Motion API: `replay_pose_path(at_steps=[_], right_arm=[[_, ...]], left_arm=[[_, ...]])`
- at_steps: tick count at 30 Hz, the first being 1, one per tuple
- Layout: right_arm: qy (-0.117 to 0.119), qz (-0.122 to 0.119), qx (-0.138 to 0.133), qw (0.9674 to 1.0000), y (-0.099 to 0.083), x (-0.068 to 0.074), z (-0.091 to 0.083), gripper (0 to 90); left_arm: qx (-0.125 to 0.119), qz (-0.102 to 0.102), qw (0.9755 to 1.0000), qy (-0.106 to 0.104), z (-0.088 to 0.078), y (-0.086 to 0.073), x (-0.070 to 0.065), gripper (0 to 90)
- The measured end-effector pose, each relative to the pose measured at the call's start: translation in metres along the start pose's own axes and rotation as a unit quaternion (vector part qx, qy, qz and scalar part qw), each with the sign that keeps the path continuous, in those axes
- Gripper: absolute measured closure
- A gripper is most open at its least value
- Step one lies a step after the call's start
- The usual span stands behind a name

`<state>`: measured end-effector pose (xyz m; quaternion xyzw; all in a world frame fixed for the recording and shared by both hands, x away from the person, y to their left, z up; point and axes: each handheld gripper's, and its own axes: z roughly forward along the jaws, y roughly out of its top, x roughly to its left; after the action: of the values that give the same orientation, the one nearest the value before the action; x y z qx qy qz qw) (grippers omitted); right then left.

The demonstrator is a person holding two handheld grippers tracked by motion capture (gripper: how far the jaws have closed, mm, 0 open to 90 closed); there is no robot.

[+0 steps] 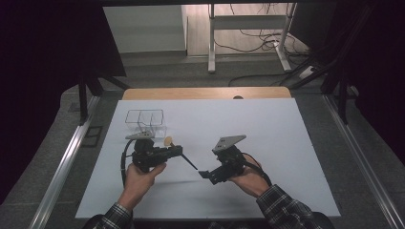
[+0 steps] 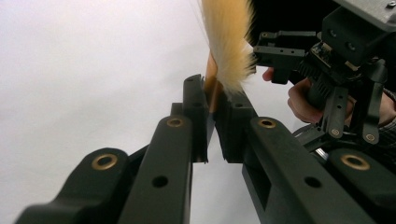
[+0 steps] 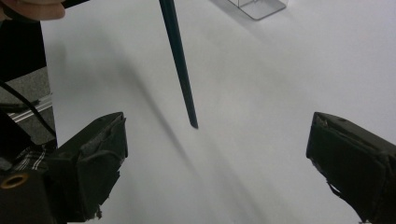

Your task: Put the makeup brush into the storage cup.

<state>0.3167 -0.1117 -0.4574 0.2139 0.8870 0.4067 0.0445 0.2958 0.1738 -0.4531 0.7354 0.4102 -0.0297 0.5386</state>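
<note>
White board covers your table [image 1: 267, 143], with a strip of bare wood showing along its far edge at twelve o'clock; beyond that lies grey floor, where the white legs of a desk frame [image 1: 211, 43] stand among loose cables, and dark drapes close off both sides. On the board, at about ten o'clock from its middle, sits a clear wire-edged organiser [image 1: 145, 119] split into compartments. Your left hand [image 1: 141, 179] comes up from six o'clock, a checked cuff at the wrist, and carries the left gripper [image 1: 180, 151] turned so its jaws point toward three o'clock, just in front of the organiser. Those jaws are clamped tight on a brush [image 2: 229, 44]: in the left gripper view the pads pinch it right where the pale tan bristles begin, the tuft fanning up toward twelve o'clock. In the high view its dark thin handle runs from the jaws toward four o'clock, its tip hanging over the board between your two tools. Your right hand [image 1: 248, 179] enters from five o'clock, and the right gripper [image 1: 204, 174] points toward nine o'clock, at the handle's tip. Its jaws stand wide apart with nothing pressed between them; in the right gripper view the handle's end [image 3: 192, 122] hangs above the gap, touching neither pad.
</note>
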Motion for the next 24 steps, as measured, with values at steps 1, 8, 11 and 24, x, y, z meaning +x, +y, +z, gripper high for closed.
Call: replay_pose_path(at_steps=[1, 8, 11, 24], right_arm=[[0.000, 0.002, 0.002, 1.0000, -0.001, -0.001, 0.000, 5.0], [0.002, 0.016, 0.011, 0.9998, -0.005, -0.004, -0.002, 2.9], [-0.002, 0.020, 0.015, 0.9997, -0.007, -0.005, -0.003, 1.2], [-0.020, 0.014, 0.030, 0.9992, -0.015, -0.007, -0.007, 0.0]], left_arm=[[-0.001, 0.000, 1.0000, 0.001, -0.001, 0.000, 0.001, 83.5], [-0.001, 0.004, 0.9999, 0.010, -0.006, -0.002, 0.003, 83.5], [-0.002, 0.006, 0.9999, 0.015, -0.008, -0.003, 0.003, 83.5], [-0.006, 0.014, 0.9990, 0.041, -0.020, -0.007, 0.007, 83.4]])
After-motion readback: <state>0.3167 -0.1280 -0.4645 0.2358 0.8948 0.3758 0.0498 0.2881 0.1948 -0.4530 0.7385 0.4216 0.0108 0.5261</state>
